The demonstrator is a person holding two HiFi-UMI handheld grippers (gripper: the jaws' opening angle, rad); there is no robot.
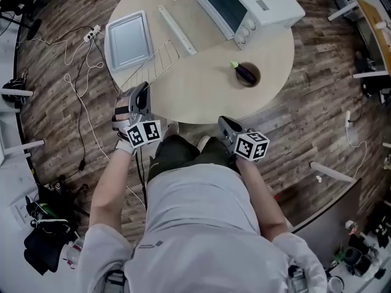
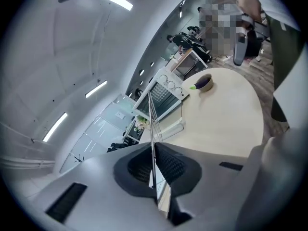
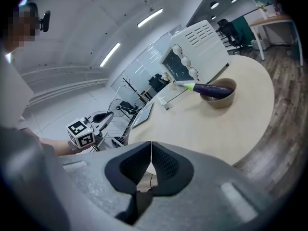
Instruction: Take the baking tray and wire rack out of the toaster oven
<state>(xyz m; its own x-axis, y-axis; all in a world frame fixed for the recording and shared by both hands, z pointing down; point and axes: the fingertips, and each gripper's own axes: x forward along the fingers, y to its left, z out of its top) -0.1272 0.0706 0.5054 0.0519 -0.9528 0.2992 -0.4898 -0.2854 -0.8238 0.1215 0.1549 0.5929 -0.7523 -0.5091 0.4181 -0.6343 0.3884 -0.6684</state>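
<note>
My left gripper [image 1: 142, 91] is shut on the near edge of the wire rack [image 1: 153, 66], which sticks out over the table's left front rim. In the left gripper view the rack [image 2: 150, 119] runs edge-on between the pressed jaws of the left gripper [image 2: 154, 165]. The grey baking tray [image 1: 128, 39] lies flat on the round table [image 1: 201, 96], beside the rack. The white toaster oven [image 1: 250, 5] stands at the far side with its door down. My right gripper [image 1: 225, 122] hangs off the table's near edge. Seen in its own view, the right gripper [image 3: 151, 150] is shut on nothing.
A small bowl holding an eggplant [image 1: 247, 73] sits right of centre on the table. The oven door's white handle bar [image 1: 177, 29] lies between tray and oven. A power strip [image 1: 91, 34] and cables trail on the wooden floor at left.
</note>
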